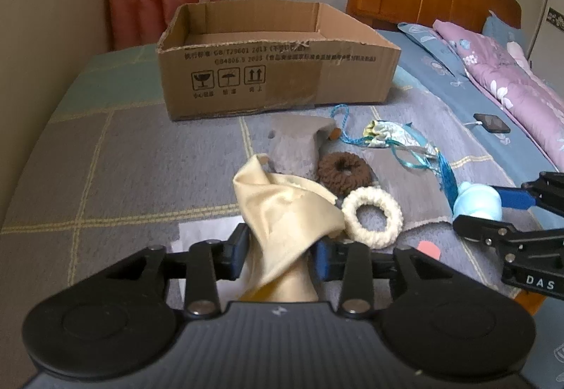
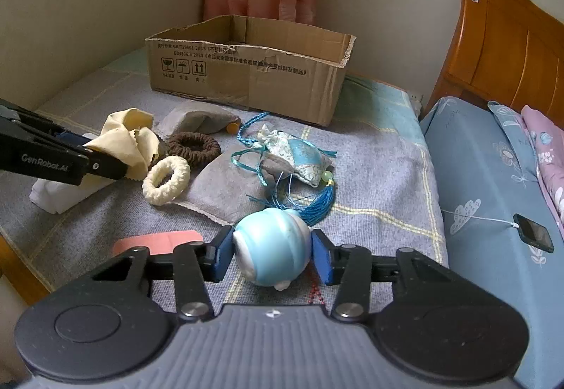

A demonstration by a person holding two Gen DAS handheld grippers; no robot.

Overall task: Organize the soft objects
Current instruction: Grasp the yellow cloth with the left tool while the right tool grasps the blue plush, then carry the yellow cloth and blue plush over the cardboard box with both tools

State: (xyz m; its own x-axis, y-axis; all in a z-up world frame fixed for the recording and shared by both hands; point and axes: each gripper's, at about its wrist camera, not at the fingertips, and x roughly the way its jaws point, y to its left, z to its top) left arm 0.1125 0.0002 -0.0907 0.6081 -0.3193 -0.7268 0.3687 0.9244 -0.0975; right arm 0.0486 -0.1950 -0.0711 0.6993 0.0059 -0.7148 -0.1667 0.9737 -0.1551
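A cream satin cloth (image 1: pixel 282 209) stands bunched between the fingers of my left gripper (image 1: pixel 282 253). The jaws are a little apart and hold it only loosely. My right gripper (image 2: pixel 271 253) is shut on a light blue round toy (image 2: pixel 271 244), with a pad against each side. Between the two lie a cream scrunchie (image 1: pixel 372 221), a brown scrunchie (image 1: pixel 343 172), a grey cloth (image 1: pixel 296 142) and a patterned sachet (image 1: pixel 387 137) with blue cords and a tassel. An open cardboard box (image 1: pixel 275 72) sits at the back of the bed.
A white folded cloth (image 2: pixel 53 198) lies under my left gripper (image 2: pixel 105 160), and a pink strip (image 2: pixel 155 241) lies near my right one. A phone (image 2: pixel 535 235) on a cable rests on the blue bedding at the right. Behind are a wooden headboard (image 2: pixel 511 47), walls and a curtain.
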